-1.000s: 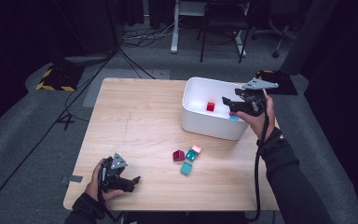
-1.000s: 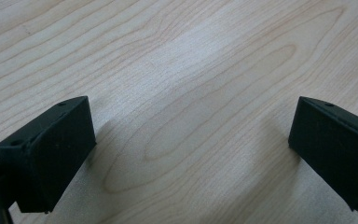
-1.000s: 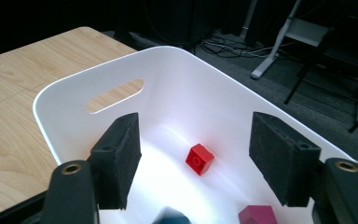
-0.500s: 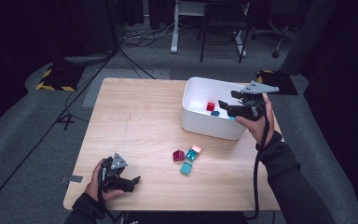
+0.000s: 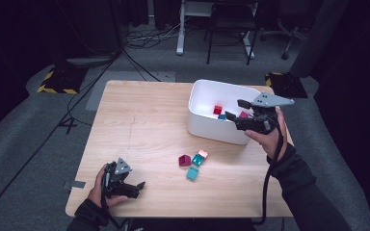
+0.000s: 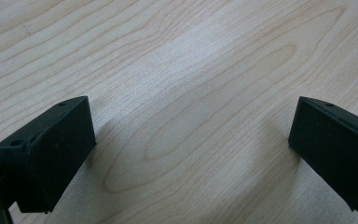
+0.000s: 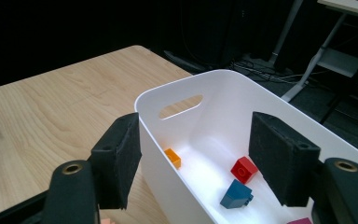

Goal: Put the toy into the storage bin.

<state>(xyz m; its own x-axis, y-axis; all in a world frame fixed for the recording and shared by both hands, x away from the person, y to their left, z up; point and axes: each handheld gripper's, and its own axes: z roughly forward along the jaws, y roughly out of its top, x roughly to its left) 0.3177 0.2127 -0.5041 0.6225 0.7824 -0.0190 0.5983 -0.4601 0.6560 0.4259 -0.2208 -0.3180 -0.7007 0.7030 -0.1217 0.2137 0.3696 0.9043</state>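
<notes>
Bin [image 5: 207, 126] lengthwise across table, under spread right gripper [image 5: 234, 109]

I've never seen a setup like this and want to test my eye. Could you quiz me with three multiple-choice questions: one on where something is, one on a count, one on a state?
1. Where is the orange block?
A. inside the white bin
B. on the table
C. in the left gripper

2. How many blocks lie loose on the table?
A. one
B. three
C. six

3. The right gripper is:
A. shut on a block
B. open, empty
C. lying on the floor

Answers: 1 A, it rests on the bin's floor; 2 B, magenta, pink and teal blocks cluster together; 3 B, its fingers stand apart over the bin.
</notes>
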